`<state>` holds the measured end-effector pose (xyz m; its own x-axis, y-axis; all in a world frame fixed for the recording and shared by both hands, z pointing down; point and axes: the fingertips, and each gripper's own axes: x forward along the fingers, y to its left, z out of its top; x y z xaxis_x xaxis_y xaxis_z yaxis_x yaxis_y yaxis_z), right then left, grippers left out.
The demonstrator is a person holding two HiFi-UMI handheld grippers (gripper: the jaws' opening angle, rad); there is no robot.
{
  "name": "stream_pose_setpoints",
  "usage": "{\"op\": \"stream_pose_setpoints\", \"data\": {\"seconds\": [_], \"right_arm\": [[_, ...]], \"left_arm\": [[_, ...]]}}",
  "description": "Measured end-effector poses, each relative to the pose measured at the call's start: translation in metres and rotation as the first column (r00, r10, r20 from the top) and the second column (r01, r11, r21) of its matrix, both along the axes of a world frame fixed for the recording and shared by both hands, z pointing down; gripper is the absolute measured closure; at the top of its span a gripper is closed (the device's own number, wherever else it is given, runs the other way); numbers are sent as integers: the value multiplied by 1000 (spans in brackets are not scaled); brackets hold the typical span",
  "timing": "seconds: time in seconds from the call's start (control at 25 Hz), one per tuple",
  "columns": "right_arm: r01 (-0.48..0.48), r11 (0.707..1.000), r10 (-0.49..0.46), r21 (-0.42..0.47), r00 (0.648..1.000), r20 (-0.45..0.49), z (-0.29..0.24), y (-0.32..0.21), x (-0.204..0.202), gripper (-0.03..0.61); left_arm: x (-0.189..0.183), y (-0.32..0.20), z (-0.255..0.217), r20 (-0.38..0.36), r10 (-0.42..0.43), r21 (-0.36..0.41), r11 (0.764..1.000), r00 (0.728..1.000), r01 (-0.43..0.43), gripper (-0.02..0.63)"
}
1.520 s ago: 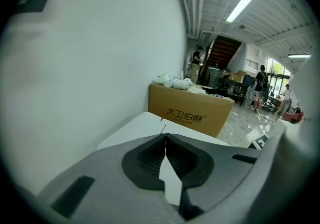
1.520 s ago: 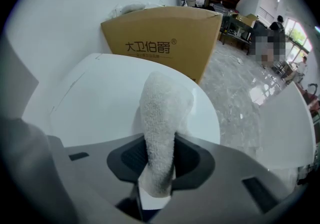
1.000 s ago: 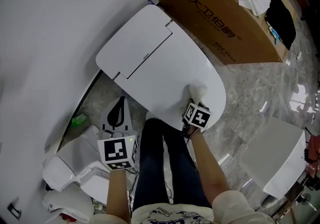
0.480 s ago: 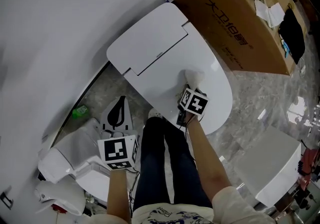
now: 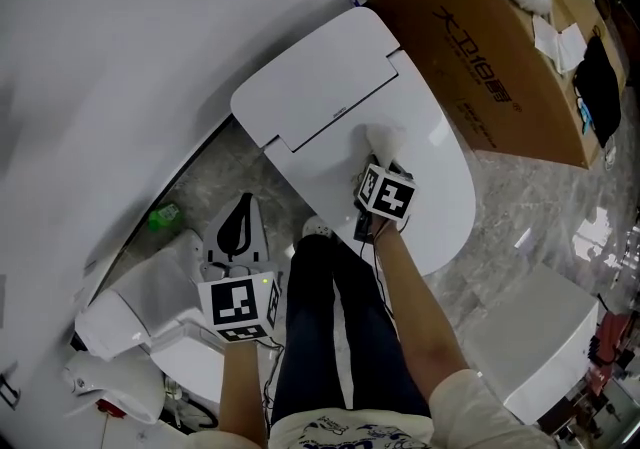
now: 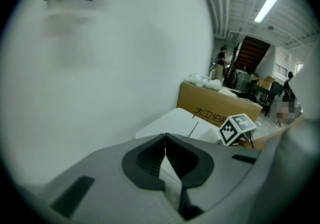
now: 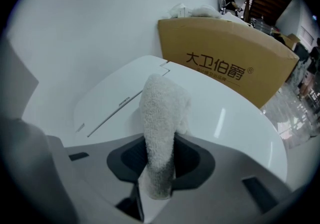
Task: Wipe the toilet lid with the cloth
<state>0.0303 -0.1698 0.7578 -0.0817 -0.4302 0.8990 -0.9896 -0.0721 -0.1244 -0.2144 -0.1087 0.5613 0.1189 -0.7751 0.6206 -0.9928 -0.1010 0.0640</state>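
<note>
The white toilet lid (image 5: 430, 152) (image 7: 235, 118) lies closed in the middle of the head view. A white fluffy cloth (image 5: 387, 144) (image 7: 160, 118) rests on the lid near its hinge end. My right gripper (image 5: 381, 169) (image 7: 159, 168) is shut on the cloth and holds it down on the lid. My left gripper (image 5: 240, 282) (image 6: 165, 160) hangs low at the left, away from the toilet, its jaws closed with nothing between them. In the left gripper view the lid (image 6: 172, 123) shows far off beyond the jaws.
A brown cardboard box (image 5: 490, 47) (image 7: 225, 63) stands right behind the toilet. A white wall (image 5: 120, 47) runs along the left. White appliance parts (image 5: 140, 317) and a green object (image 5: 163, 217) lie on the floor at lower left. Another white unit (image 5: 545, 337) sits at lower right.
My right gripper has slid the cloth along the lid towards the hinge end. The left gripper has stayed where it was.
</note>
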Motion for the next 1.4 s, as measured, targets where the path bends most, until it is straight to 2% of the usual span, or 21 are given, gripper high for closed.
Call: {"op": "stream_pose_setpoints", "data": {"seconds": [0.28,0.76,1.12,1.4], "right_arm": [[121,992,-122,28,992,17,1,-15,-40,472],[254,967,-256,31,965,63,-4,-11,-102,472],[336,941,-337,33,934,120,-4,13,-147,472],[360,932,-360,31,919,157,-6,34,-164,472]], "left_arm": [[-12,5,3,1,-29,-5,1000,1000,29,604],[-28,17,3,10,-67,-12,998,998,68,604],[-41,25,2,13,-95,-10,995,995,95,604],[-44,31,2,9,-95,-13,995,995,95,604]]}}
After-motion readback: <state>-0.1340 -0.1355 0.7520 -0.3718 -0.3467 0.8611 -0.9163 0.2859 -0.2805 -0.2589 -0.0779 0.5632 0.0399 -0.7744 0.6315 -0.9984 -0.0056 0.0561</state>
